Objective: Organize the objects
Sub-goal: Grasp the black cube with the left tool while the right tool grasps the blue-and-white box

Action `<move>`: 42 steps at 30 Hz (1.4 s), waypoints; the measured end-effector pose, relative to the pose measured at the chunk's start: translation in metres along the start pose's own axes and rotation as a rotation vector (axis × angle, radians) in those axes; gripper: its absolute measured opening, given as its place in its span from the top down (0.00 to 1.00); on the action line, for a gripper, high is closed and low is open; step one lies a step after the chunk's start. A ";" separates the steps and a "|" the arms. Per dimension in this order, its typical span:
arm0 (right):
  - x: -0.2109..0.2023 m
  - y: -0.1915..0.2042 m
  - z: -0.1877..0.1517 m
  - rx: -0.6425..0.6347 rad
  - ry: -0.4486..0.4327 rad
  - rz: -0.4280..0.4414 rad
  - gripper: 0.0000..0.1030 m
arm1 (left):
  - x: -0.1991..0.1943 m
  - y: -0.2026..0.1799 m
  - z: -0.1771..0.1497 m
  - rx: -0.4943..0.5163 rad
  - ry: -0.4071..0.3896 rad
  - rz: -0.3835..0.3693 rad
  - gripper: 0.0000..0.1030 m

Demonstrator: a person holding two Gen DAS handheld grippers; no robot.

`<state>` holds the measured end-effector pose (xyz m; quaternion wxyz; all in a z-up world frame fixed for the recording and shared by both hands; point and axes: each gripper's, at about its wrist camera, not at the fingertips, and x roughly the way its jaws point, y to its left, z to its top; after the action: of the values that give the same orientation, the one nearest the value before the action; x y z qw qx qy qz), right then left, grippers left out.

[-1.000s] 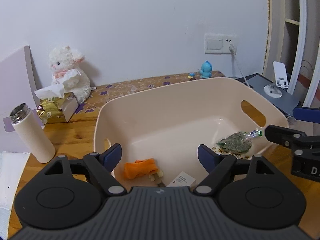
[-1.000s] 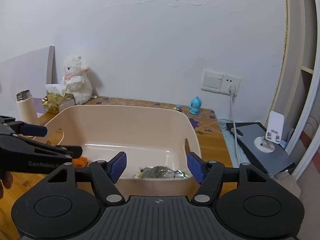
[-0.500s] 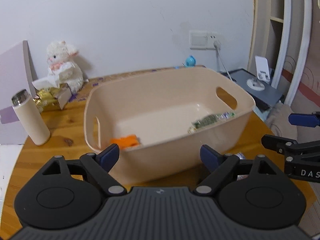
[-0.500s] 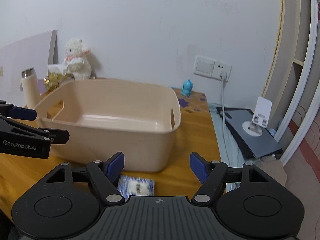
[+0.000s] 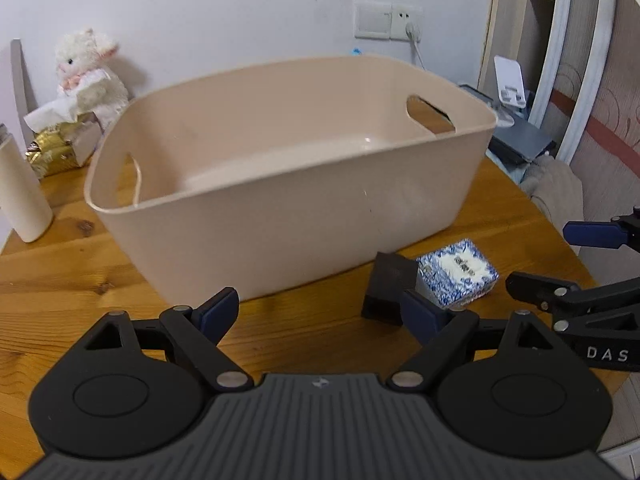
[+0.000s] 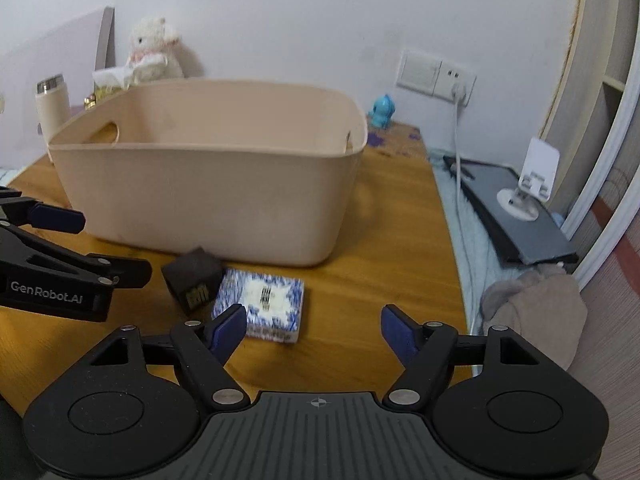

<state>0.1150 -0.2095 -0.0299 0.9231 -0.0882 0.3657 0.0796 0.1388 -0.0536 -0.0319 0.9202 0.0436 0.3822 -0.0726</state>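
Observation:
A beige plastic basket (image 5: pixel 288 208) (image 6: pixel 208 200) stands on the wooden table (image 5: pixel 80 288); what lies inside it is hidden from both views. In front of it lie a small black box (image 5: pixel 390 280) (image 6: pixel 194 276) and a blue-and-white patterned box (image 5: pixel 460 272) (image 6: pixel 264 304), side by side and touching. My left gripper (image 5: pixel 324 310) hovers open just before the basket, the black box by its right fingertip. My right gripper (image 6: pixel 314 330) is open too, low over the table, with the patterned box at its left fingertip. Each gripper shows at the edge of the other's view.
A cream flask (image 5: pixel 20 196) (image 6: pixel 52 108), a gold tissue box (image 5: pixel 60 148) and a white plush toy (image 5: pixel 88 76) (image 6: pixel 154 50) stand left and behind the basket. A blue figurine (image 6: pixel 382 110), a wall socket with cable (image 6: pixel 458 92), a dark device with white stand (image 6: pixel 520 208) and cloth (image 6: pixel 532 308) are right.
Both grippers have pulled back and dropped from above the basket to table height in front of it. The two boxes have come into view; the basket's contents have gone out of sight.

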 end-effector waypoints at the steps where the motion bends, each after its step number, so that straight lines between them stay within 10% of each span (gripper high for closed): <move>1: 0.003 0.001 -0.002 -0.001 0.009 0.002 0.26 | 0.005 -0.001 -0.002 0.002 0.006 -0.007 0.14; 17: 0.034 0.006 -0.012 -0.033 0.085 0.038 0.24 | 0.049 -0.013 -0.006 0.019 0.020 -0.070 0.17; 27: 0.041 0.010 -0.011 -0.045 0.090 0.072 0.23 | 0.051 -0.023 -0.008 0.060 0.002 -0.115 0.67; 42: 0.063 0.026 -0.003 -0.027 0.060 0.109 0.20 | 0.042 0.010 -0.012 -0.063 0.033 -0.085 0.67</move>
<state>0.1527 -0.1798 -0.0776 0.9047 -0.0831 0.3965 0.1321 0.1609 -0.0467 -0.0699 0.9108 -0.0005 0.4010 -0.0986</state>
